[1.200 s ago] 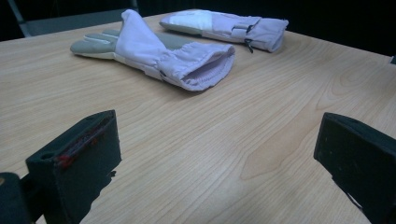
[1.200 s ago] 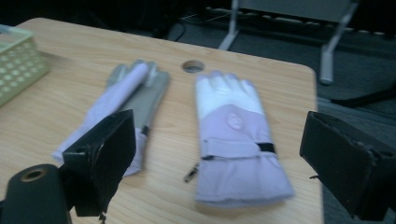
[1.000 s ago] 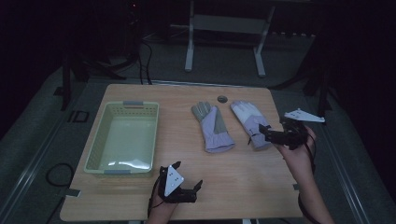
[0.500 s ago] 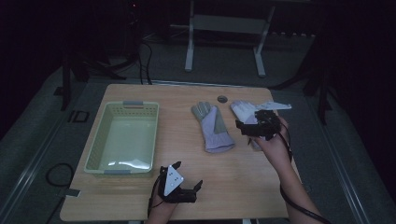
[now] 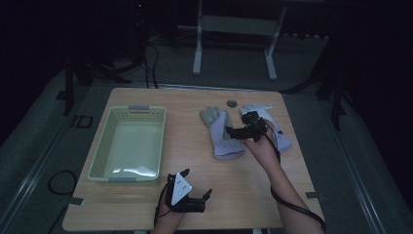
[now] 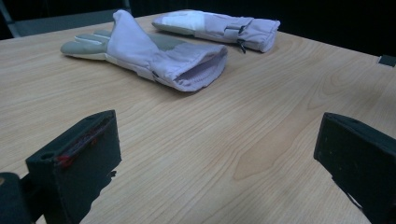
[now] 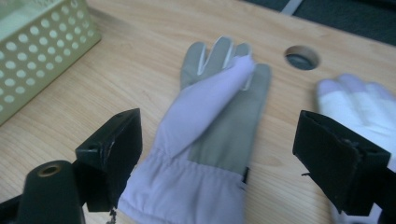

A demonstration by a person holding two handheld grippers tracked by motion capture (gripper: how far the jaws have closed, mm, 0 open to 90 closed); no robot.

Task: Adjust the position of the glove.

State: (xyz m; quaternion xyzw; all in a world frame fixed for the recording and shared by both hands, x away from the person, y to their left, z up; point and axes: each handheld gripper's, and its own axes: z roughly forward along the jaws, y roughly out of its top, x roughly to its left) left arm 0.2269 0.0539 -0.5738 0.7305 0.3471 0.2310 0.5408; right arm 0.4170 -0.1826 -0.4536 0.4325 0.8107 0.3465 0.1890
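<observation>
Two lilac and grey gloves lie on the wooden table. The left glove (image 5: 221, 134) (image 7: 215, 116) lies with its fingers pointing away and a lilac flap folded across its grey palm. The right glove (image 5: 280, 136) (image 7: 359, 98) lies beside it, partly hidden under my right hand. My right gripper (image 5: 233, 131) (image 7: 217, 154) hovers open just over the left glove's cuff, with nothing between its jaws. Near the table's front edge, my left gripper (image 5: 197, 183) (image 6: 215, 154) rests open and empty, pointing at both gloves (image 6: 154, 56) (image 6: 219, 25).
A pale green perforated basket (image 5: 127, 144) (image 7: 37, 46) stands empty on the table's left side. A round cable hole (image 5: 232, 103) (image 7: 302, 57) sits behind the gloves. Bare wood stretches between the left gripper and the gloves. Beyond the table, metal stand legs (image 5: 197, 44) rise from the dark floor.
My right gripper has swung left from the table's right edge, across the right glove, to the left glove's cuff. The left gripper has not moved.
</observation>
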